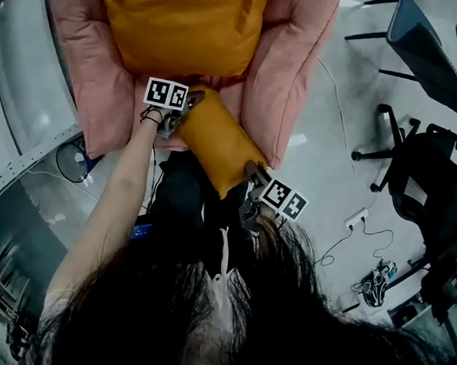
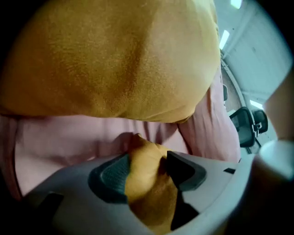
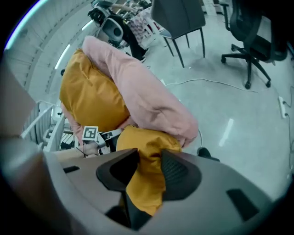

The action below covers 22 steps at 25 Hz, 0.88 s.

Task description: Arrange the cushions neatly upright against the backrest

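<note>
A small orange cushion [image 1: 220, 141] hangs lengthwise over the front of the pink armchair [image 1: 289, 80], held at both ends. My left gripper [image 1: 185, 110] is shut on its far corner, with orange fabric [image 2: 147, 156] bunched between the pads [image 2: 112, 174]. My right gripper [image 1: 253, 176] is shut on the near corner, where the fabric [image 3: 147, 142] fills the gap in the right gripper view. A larger orange cushion [image 1: 183, 23] leans upright against the backrest, filling the top of the left gripper view [image 2: 115, 59] and showing behind the pink armrest [image 3: 142, 92].
Black office chairs stand to the right [image 1: 427, 179] and at the upper right [image 1: 431, 44]. A cable and power strip [image 1: 356, 219] and a pair of shoes [image 1: 375, 282] lie on the grey floor. A curved grey structure [image 1: 23, 80] runs along the left.
</note>
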### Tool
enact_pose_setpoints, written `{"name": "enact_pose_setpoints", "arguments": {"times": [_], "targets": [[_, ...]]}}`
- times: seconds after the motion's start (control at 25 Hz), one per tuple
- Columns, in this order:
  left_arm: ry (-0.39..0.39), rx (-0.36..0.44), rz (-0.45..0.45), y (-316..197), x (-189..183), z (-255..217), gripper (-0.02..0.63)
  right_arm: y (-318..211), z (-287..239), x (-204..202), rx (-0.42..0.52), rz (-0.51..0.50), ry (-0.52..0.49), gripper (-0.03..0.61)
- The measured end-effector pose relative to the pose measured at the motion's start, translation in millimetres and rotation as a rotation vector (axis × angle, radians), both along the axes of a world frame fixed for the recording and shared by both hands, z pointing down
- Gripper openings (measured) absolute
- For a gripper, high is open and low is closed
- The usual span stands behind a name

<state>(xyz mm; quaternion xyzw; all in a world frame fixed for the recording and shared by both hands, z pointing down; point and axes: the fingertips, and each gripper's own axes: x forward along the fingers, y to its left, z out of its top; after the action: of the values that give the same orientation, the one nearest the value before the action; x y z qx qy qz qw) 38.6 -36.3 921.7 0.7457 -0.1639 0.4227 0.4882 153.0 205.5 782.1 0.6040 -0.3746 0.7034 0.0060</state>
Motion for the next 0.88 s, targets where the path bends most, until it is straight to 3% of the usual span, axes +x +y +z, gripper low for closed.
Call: {"name": "enact_pose_setpoints", "arguments": {"times": [0.16,0.32,0.64,0.88], "targets": [[0.004,0.005,0.010,4.3,-11.1,-12.6,0.245,6.9,-5.2,-8.5,0.010,-0.103,0.025,0.089],[0.030,0.070,0.005,10.2,-25.8,-31.5,0.212,15.7,-5.8,-14.9,-0.001,-0.176,0.032,0.054],[0.114,0.182,-0.164,8.9,-65.6,-96.9,0.169,5.7,-28.5,-15.1,0.085,-0.316,0.108,0.034],[0.150,0.257,-0.349,-0.2,-117.6,-149.9,0.160,-45.1,-66.4,-18.2,0.205,-0.456,0.185,0.034]]}}
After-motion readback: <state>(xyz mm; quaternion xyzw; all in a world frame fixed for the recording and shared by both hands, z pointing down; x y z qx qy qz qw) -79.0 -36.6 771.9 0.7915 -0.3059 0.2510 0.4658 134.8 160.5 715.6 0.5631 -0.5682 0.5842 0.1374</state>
